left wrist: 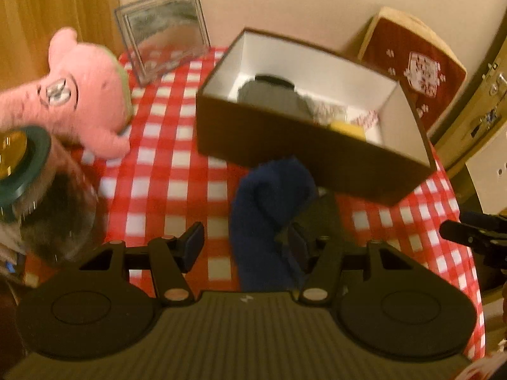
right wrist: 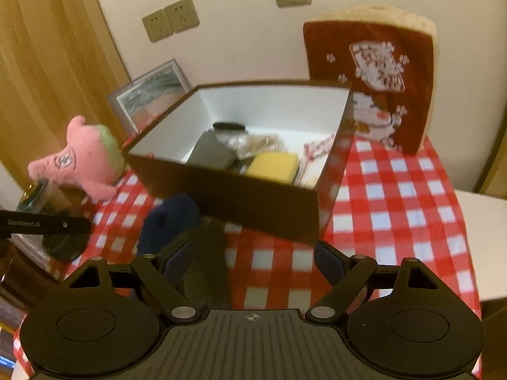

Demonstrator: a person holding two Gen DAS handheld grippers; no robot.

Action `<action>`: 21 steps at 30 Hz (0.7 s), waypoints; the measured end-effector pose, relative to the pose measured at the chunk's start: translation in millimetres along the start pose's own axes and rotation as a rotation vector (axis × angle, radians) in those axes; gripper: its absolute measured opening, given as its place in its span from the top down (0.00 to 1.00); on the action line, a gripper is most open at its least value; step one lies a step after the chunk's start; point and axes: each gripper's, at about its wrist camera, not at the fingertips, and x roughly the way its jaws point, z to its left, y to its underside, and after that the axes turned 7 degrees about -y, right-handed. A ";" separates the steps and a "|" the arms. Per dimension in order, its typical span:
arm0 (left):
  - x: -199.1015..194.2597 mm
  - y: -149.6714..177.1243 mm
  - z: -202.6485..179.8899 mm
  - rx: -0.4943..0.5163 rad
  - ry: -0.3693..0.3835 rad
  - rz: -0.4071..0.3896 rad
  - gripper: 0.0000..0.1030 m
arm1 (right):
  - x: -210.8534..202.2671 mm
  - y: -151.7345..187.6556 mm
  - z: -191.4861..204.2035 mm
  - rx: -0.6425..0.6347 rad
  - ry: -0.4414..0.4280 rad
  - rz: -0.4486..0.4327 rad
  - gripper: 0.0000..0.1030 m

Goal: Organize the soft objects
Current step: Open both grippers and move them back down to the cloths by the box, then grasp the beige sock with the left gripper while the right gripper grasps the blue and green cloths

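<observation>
A dark blue soft cloth [left wrist: 269,215] lies on the checked tablecloth just in front of a brown box [left wrist: 301,145] with a white inside. My left gripper [left wrist: 247,243] is open with the cloth between its fingers, against the right one. The box holds a grey item [left wrist: 269,98], a yellow sponge [right wrist: 274,166] and other soft things. My right gripper [right wrist: 250,256] is open and empty before the box [right wrist: 253,205]; the blue cloth [right wrist: 168,221] lies to its left. A pink plush [left wrist: 85,95] sits at the left and shows in the right wrist view [right wrist: 88,161].
A red cushion [right wrist: 377,82] leans on the wall at the back right. A framed picture [left wrist: 161,31] leans at the back. A glass jar with a green lid [left wrist: 35,190] stands at the left table edge. The red-white tablecloth [right wrist: 396,205] covers the table.
</observation>
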 end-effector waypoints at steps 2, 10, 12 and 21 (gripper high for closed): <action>0.5 12.3 -0.1 0.000 0.008 0.021 0.46 | -0.3 8.5 2.6 0.006 -0.002 0.015 0.18; 15.4 62.6 -10.3 0.028 0.067 0.109 0.47 | 7.0 39.8 8.7 0.015 0.017 0.091 0.18; 20.1 71.1 -12.1 0.026 0.075 0.122 0.47 | 10.2 46.3 9.9 0.012 0.017 0.111 0.18; 36.8 86.0 -23.2 0.040 0.113 0.140 0.54 | 22.1 64.4 15.6 0.009 0.002 0.154 0.18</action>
